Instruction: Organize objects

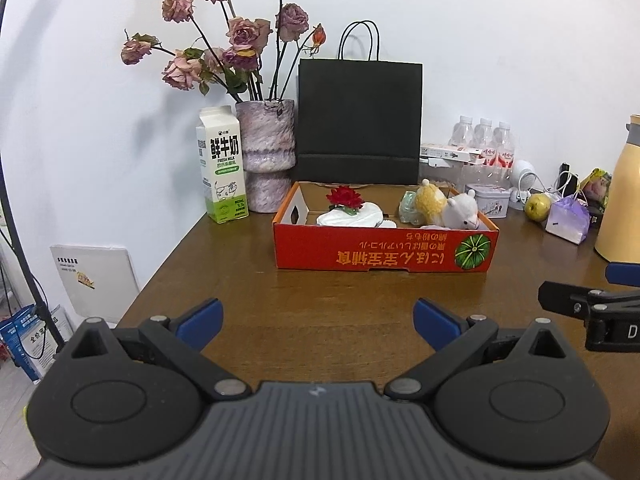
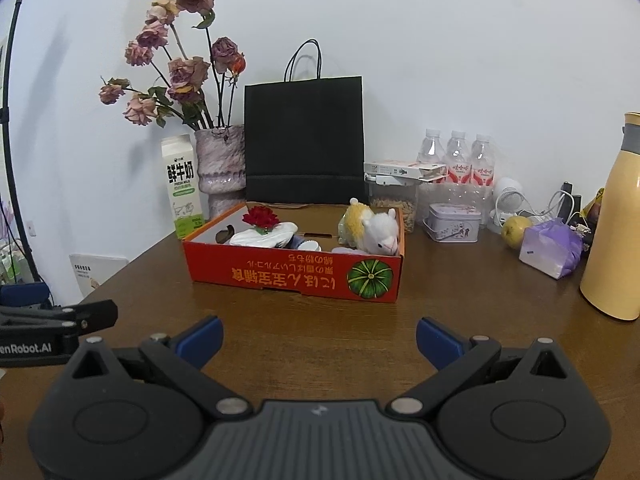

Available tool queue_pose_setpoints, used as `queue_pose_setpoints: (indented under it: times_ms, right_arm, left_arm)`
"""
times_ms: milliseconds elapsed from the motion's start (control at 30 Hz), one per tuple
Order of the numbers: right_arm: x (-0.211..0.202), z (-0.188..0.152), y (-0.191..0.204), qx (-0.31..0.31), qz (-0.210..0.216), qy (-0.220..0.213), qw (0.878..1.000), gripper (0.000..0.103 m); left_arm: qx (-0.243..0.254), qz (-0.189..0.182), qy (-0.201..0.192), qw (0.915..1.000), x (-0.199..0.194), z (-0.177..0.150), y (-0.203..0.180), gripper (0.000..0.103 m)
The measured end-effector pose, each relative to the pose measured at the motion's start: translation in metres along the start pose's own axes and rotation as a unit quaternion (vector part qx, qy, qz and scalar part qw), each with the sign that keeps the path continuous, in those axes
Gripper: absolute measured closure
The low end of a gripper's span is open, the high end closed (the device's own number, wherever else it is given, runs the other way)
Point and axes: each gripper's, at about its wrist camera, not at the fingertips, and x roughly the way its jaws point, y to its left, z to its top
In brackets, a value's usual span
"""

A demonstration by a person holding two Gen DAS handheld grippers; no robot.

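Hovering low over the brown wooden table (image 1: 240,280), the left gripper (image 1: 316,320) has its blue-padded fingers spread wide with nothing between them, and the right gripper (image 2: 318,338) matches it, jaws apart and empty. Straight ahead of both sits the landmark: a shallow red cardboard box (image 1: 384,250) with a printed green pumpkin and upside-down yellow lettering on its front wall. Inside it, a fluffy white-and-yellow alpaca plush (image 1: 448,204) lies at the box's right end, and a red fabric flower (image 1: 345,197) tops a smooth white rounded object (image 1: 350,216) at the left end. A small pale green item (image 1: 408,204) behind the plush is hard to make out. Behind the box stands a matte black paper bag (image 1: 360,120) with loop handles. Left of the box are a mottled pink vase of dried roses (image 1: 266,152) and a white-and-green milk carton (image 1: 221,164). Right of the box: clear water bottles (image 2: 456,158), a small lidded tin (image 2: 454,223), a yellow-green fruit (image 2: 516,231), a crumpled lilac packet (image 2: 550,252) and a smooth cream thermos (image 2: 616,220), cut off by the frame.
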Motion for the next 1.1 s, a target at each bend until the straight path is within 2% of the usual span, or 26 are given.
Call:
queue_pose_setpoints:
  times_ms: [1100]
  right_arm:
    - [-0.006, -0.002, -0.003, 0.001, -0.001, -0.002, 1.0, 0.0]
  left_arm:
    - [-0.002, 0.006, 0.002, 1.0, -0.012, -0.004, -0.003, 0.0]
